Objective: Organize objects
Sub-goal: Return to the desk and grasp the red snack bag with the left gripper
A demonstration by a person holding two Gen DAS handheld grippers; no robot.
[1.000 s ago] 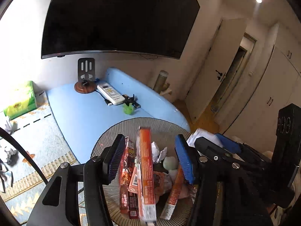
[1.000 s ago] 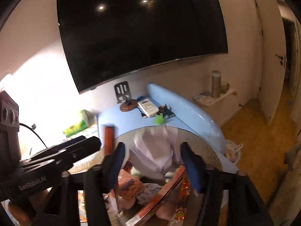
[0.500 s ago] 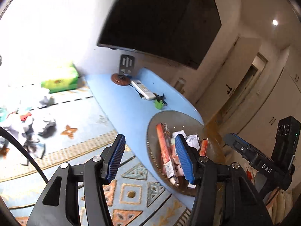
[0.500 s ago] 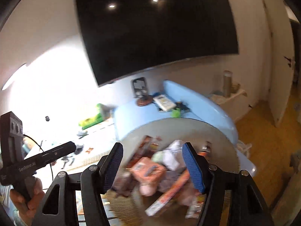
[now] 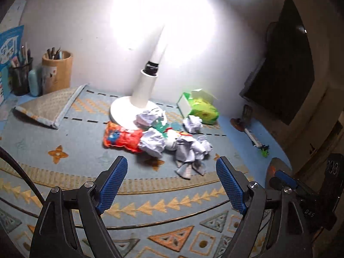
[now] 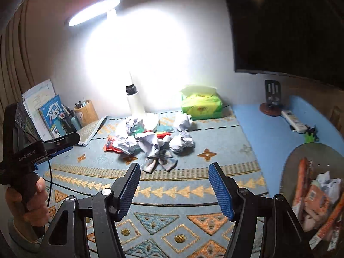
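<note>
Left gripper (image 5: 172,180): jaws opening wide, nothing between them.
Right gripper (image 6: 174,185): half open, empty.
Crumpled paper pile (image 5: 172,142): on mat, near lamp base (image 5: 122,111).
Right view only: round basket (image 6: 288,172) of snack wrappers.

1. My left wrist camera looks down along its fingers at the patterned mat (image 5: 64,142), near the crumpled paper pile (image 5: 172,144).
2. My right wrist camera faces the same pile (image 6: 154,144) and desk lamp (image 6: 135,105), from further right.
</note>
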